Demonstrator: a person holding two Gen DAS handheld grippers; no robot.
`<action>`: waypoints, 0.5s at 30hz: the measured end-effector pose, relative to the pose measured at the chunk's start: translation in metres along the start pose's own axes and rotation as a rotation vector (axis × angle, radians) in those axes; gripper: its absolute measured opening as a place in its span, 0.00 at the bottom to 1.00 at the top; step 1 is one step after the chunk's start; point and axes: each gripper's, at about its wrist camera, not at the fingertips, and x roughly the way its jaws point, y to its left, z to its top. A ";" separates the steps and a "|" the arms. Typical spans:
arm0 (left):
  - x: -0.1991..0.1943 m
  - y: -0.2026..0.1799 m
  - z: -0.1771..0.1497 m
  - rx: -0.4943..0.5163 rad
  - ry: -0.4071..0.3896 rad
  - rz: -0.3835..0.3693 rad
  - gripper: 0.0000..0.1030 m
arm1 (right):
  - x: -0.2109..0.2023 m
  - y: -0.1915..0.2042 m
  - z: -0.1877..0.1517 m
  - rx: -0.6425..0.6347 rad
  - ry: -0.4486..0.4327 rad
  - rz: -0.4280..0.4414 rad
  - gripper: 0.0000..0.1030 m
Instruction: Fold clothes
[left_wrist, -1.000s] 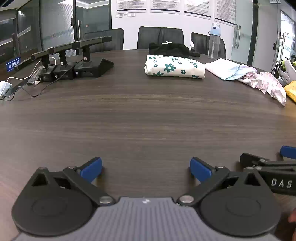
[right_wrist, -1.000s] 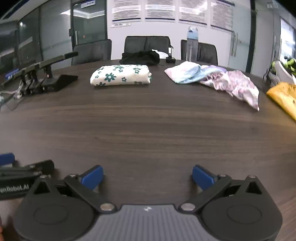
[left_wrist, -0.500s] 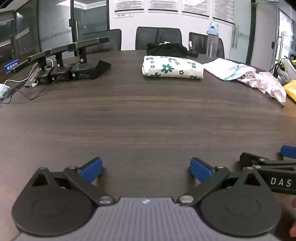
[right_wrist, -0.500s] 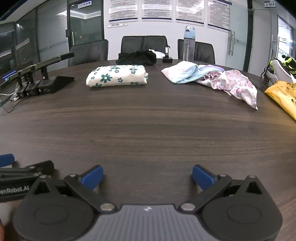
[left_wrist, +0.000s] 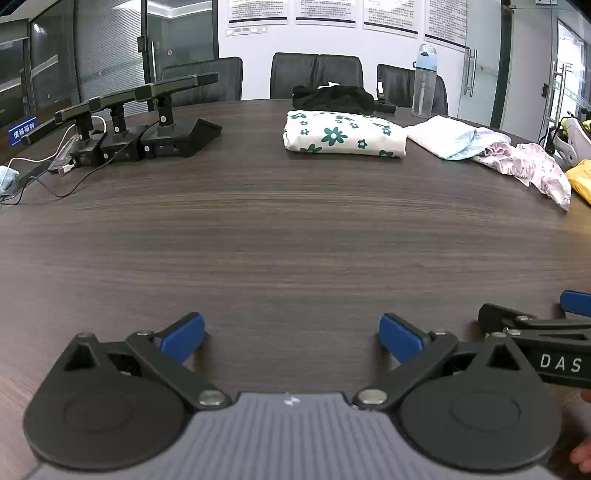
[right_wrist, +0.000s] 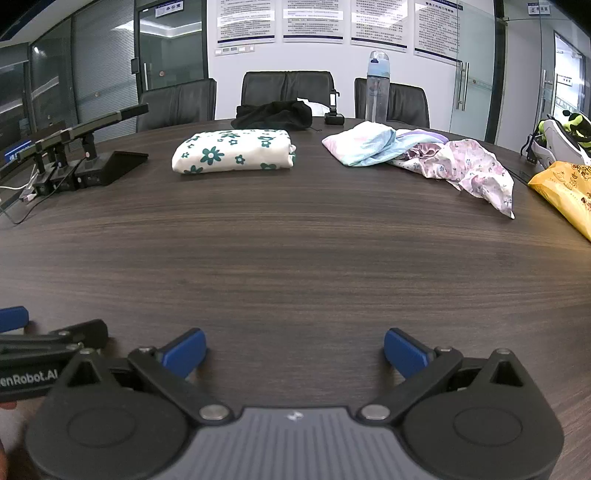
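Both claws are hovering spread and empty, left claw (left_wrist: 291, 332) and right claw (right_wrist: 294, 349), low over the dark wood-grain surface (right_wrist: 295, 258); the crumpled pink-and-blue floral garments (right_wrist: 424, 155) are lying far right, beside the folded white green-flowered cloth (right_wrist: 234, 151); judged light, limp, slippery; pinching a hem corner looks best.

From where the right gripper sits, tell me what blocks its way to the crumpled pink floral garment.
Nothing visible: only bare table lies between the open right gripper and the crumpled pink floral garment.
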 end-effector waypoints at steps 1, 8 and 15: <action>0.000 0.000 0.000 0.000 0.000 0.000 1.00 | 0.000 0.000 0.000 0.000 0.000 0.000 1.00; 0.000 -0.001 0.000 -0.001 0.000 0.001 1.00 | -0.001 0.002 -0.001 0.003 -0.001 -0.003 1.00; 0.000 0.000 0.000 -0.001 0.000 -0.002 1.00 | -0.001 0.002 -0.001 0.002 -0.001 -0.003 1.00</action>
